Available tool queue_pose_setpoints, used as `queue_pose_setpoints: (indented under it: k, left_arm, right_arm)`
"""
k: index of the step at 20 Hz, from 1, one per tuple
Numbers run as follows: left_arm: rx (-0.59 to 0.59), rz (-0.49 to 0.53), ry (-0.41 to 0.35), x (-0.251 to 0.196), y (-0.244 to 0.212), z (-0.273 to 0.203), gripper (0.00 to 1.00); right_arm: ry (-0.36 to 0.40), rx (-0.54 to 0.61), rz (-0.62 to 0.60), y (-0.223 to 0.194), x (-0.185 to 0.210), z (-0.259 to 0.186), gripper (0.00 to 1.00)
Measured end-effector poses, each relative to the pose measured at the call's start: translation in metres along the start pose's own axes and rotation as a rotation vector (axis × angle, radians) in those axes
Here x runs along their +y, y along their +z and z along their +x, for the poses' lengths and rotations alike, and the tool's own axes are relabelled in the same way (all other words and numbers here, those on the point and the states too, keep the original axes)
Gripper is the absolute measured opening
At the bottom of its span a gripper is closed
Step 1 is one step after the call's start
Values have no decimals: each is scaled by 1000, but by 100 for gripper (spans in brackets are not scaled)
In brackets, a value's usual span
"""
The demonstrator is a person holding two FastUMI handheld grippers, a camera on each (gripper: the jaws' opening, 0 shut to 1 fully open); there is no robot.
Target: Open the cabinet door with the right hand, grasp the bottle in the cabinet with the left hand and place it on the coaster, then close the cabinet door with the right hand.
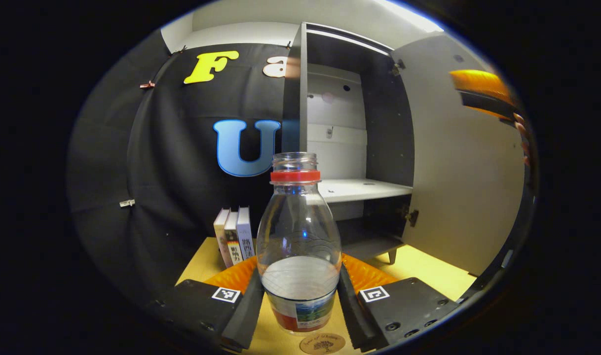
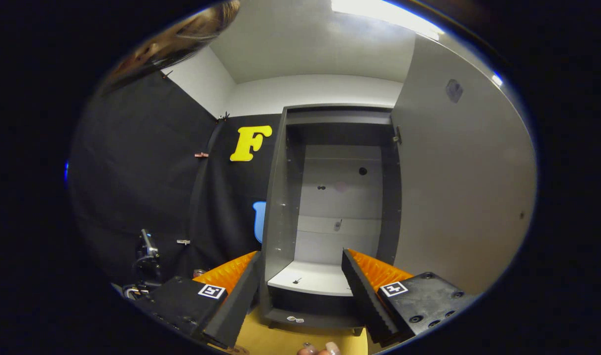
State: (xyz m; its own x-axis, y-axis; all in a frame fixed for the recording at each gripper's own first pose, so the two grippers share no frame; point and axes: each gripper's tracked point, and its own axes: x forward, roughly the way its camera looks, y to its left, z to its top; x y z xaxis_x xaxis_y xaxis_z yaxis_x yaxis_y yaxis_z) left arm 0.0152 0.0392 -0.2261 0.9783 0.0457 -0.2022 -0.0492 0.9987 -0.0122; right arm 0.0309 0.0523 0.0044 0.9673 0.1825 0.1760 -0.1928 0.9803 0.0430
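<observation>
Clearly, the left gripper (image 1: 299, 301) held the bottle (image 1: 298, 241) between its two fingers, and both fingers pressed on the lower part of the bottle, one on each side. The bottle stood upright, was transparent, had a red ring under its open neck and a coloured label near the bottom. It was low over the yellow table (image 1: 429, 273). Just in front of the bottle, at the lower edge of the left gripper view, lay the round wooden coaster (image 1: 322, 343); I could not tell if the bottle touched it.

Behind the bottle stood the cabinet (image 1: 294, 118) with its door (image 1: 466, 167) swung wide open to the right. The white shelf (image 1: 362, 189) inside the cabinet carried nothing. To the left of the cabinet, three books (image 1: 234, 236) stood upright against the black cloth wall. At the right edge of the left gripper view, part of the other gripper and some fingers of a hand (image 1: 522, 135) appeared near the door.

The right gripper (image 2: 300, 296) was open, with its fingers well apart and nothing between them. It pointed toward the open cabinet (image 2: 276, 207), and the door (image 2: 463, 187) stood at its right side. The shelf (image 2: 310, 277) was seen between the two fingers, farther off.
</observation>
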Motion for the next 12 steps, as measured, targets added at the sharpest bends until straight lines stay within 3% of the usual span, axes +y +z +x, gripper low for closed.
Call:
queue_pose_setpoints:
  k: [5,9,12]
  left_arm:
    - [-39,-16,5,-22,-61,-7,73]
    - [-35,70,39,-27,-108,-5,74]
    - [-28,91,23,-39,-135,-4,75]
  right_arm:
    - [27,103,32,-65,2,21,98]
    - [49,159,28,-103,5,25,98]
    - [70,190,42,-124,11,26,98]
